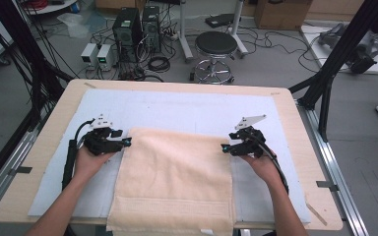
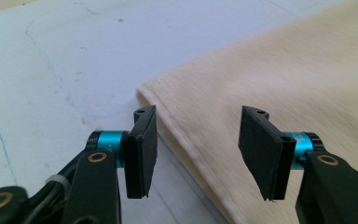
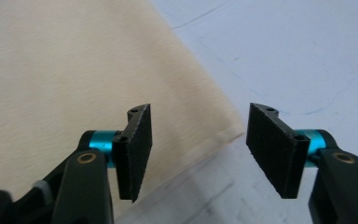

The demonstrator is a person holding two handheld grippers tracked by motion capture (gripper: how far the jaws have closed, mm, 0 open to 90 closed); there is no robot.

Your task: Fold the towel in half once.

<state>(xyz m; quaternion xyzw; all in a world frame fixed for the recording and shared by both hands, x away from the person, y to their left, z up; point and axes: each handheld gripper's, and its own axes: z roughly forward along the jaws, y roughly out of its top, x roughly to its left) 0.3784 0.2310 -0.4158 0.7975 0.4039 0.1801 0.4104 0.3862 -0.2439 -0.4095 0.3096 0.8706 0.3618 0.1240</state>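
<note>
Wooden table (image 1: 44,147), pale-blue mat (image 1: 177,110), towel (image 1: 174,182)

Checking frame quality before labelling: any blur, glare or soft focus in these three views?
High view: even light, no glare, slightly soft, faint shadow beside the towel. Left gripper view: towel smeared by motion blur, pads sharp. Right gripper view: towel soft and featureless, pads crisp, mat evenly lit.

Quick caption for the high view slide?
Both open grippers, left and right, flank the far corners of a folded beige towel on the white mat.
</note>
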